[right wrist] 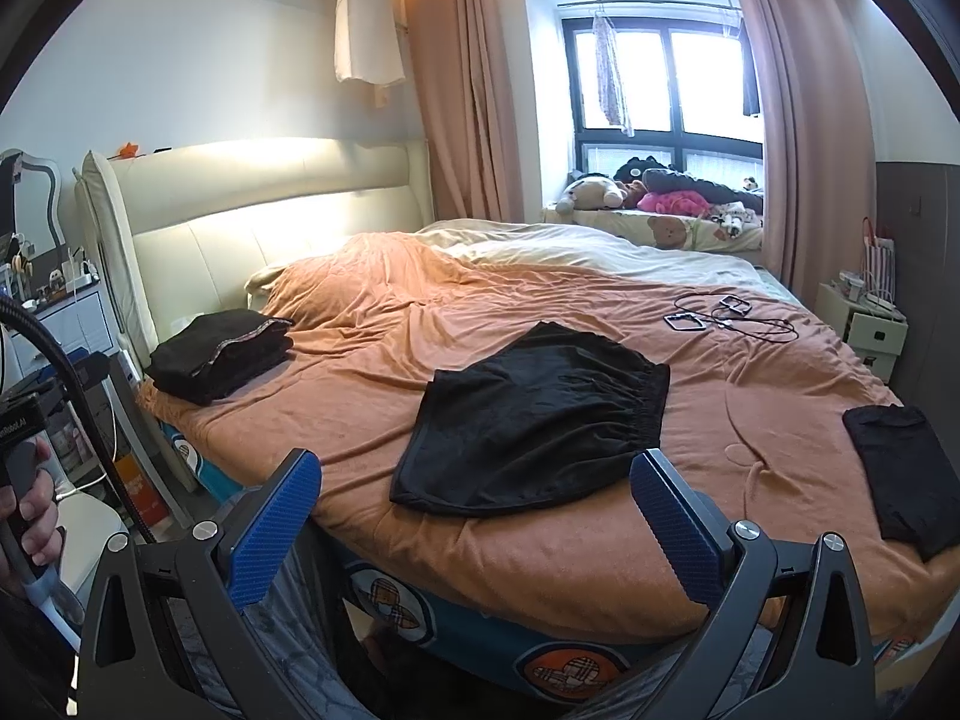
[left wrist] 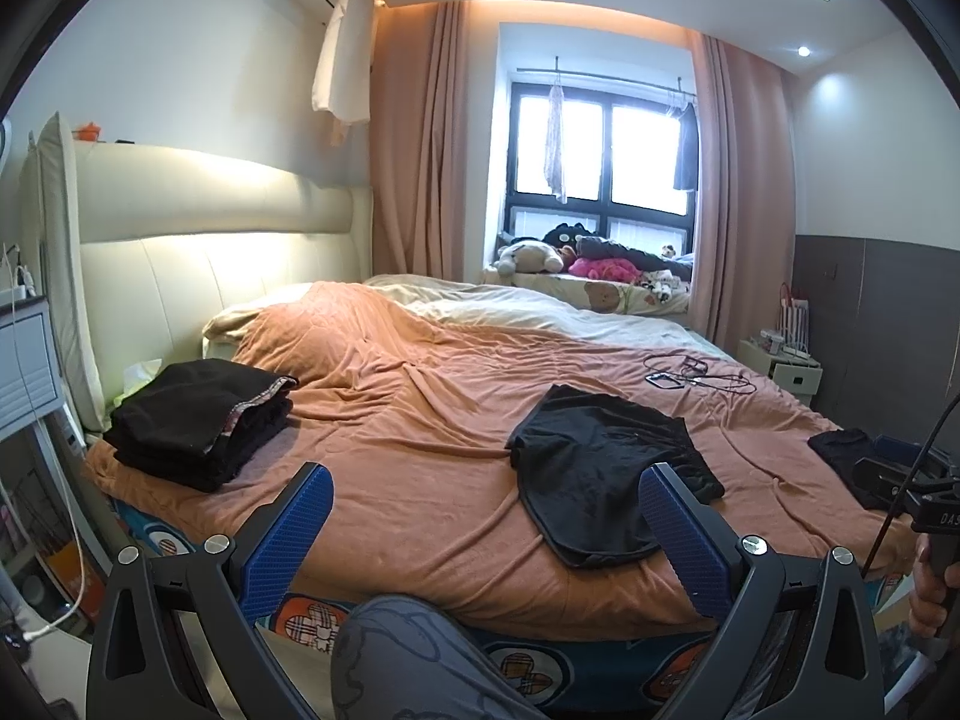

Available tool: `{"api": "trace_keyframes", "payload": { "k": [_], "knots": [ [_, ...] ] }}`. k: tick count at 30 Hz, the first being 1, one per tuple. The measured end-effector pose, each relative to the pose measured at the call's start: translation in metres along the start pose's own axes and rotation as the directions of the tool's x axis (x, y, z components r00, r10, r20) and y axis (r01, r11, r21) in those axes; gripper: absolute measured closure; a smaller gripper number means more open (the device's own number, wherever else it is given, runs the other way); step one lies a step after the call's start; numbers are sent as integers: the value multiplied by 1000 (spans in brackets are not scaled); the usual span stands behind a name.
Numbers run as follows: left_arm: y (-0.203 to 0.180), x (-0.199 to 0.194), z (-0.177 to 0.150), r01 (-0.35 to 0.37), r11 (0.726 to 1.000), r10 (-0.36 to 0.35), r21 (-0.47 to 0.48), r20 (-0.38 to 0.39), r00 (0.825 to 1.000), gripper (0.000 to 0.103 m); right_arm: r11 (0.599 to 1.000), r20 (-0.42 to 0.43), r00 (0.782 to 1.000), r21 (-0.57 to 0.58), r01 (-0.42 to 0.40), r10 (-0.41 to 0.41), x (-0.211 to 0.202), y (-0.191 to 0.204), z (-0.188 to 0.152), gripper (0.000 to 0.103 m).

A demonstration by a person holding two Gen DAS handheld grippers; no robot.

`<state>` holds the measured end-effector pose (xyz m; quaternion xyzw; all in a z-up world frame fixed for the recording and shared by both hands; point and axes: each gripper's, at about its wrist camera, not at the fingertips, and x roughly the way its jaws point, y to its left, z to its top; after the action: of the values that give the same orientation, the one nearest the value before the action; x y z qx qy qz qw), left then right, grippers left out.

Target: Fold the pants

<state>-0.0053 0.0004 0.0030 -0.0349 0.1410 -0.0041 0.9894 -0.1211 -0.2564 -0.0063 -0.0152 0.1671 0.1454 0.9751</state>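
Observation:
A pair of black shorts lies spread flat on the orange bedspread near the bed's front edge; it also shows in the right wrist view, waistband to the right. My left gripper is open and empty, held off the bed's front edge, to the left of the shorts. My right gripper is open and empty, held just in front of the shorts' near hem. The right gripper's body also shows at the right edge of the left wrist view.
A stack of folded black clothes sits at the bed's left by the cream headboard. A folded black garment lies at the right front. A phone and cables lie farther back. A nightstand stands at the right.

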Motion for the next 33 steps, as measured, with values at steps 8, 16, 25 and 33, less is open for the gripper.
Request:
{"api": "trace_keyframes", "payload": {
  "k": [8, 16, 25, 33],
  "knots": [
    [4, 19, -2, -2, 1000, 2, 6, -8, 1000, 1, 1000, -5, 1000, 20, 4, -4, 14, -9, 5, 0],
    [11, 50, -11, 1, 1000, -1, -16, -45, 999, 1, 1000, -15, 1000, 18, -2, 2, 38, -11, 12, 0],
    [25, 92, -21, -6, 998, -2, -63, -125, 992, 1, 1000, -33, 999, 22, -17, 17, 74, -20, 13, 0],
    [20, 140, -30, 31, 993, -57, -114, -234, 971, 1, 995, -138, 990, 84, 46, -34, 112, -45, 12, 0]
  ]
}}
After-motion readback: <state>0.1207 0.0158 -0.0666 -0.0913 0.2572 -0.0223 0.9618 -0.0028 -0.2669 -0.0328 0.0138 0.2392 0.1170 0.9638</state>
